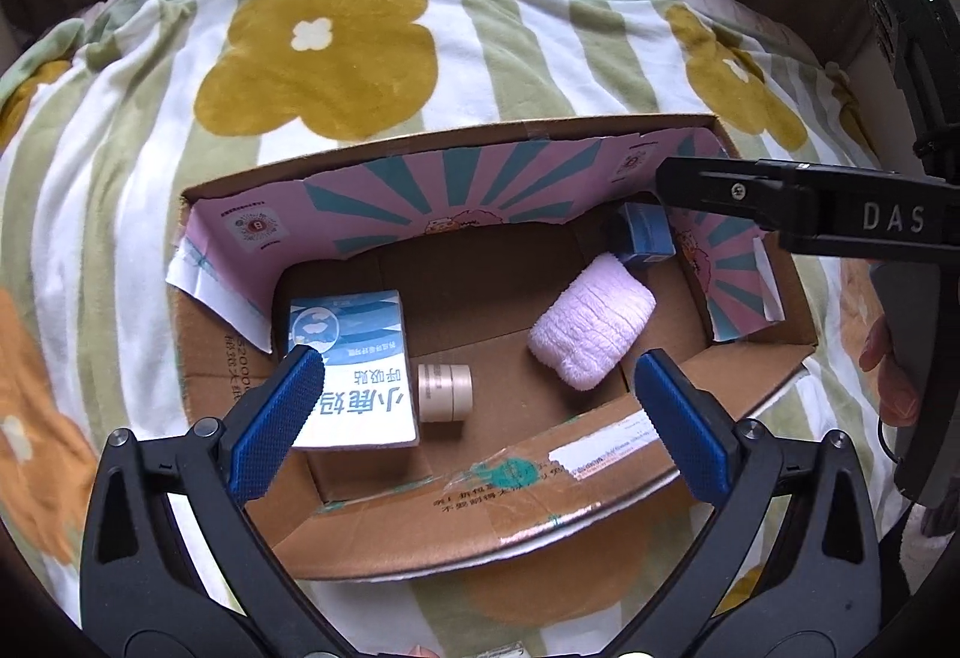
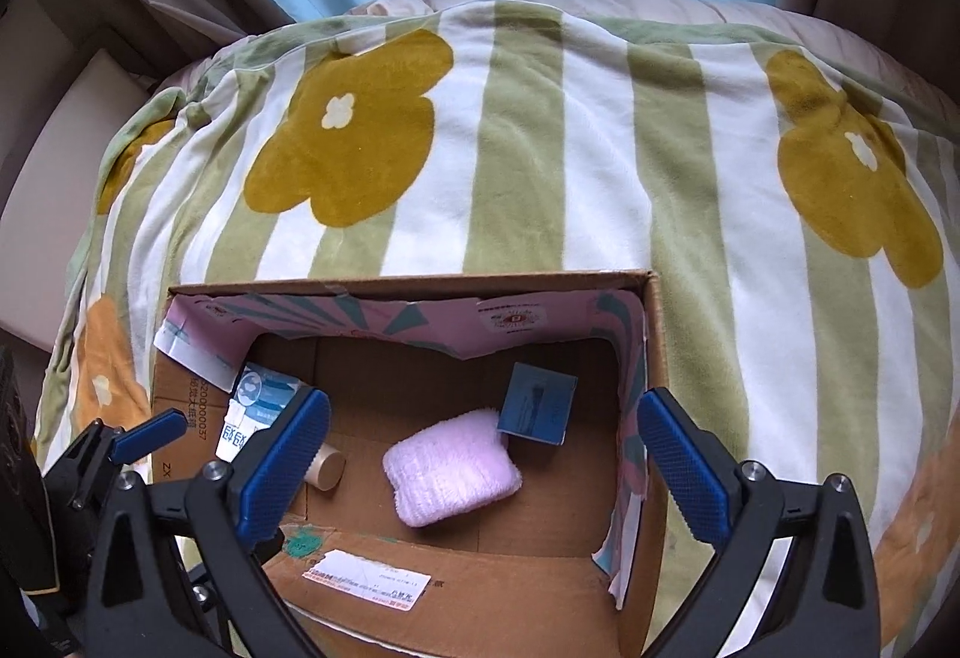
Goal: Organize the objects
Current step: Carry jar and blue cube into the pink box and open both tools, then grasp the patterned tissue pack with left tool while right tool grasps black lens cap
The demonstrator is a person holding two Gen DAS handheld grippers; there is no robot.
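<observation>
Cardboard box (image 1: 600,469) sits open on a bed under a fleece blanket (image 1: 480,76) striped green and white with mustard flowers; pale blue bedding and beige curtains lie behind. Inside: a blue-and-white carton (image 1: 354,370) flat at the left wall, long axis running near to far; a tape roll (image 1: 445,391) on its side just beside it; a pink rolled towel (image 1: 591,319) lying diagonally; a small blue box (image 2: 536,404) in the far right corner. Left gripper (image 1: 480,412) and right gripper (image 2: 485,463) hover above, jaws wide, empty.
</observation>
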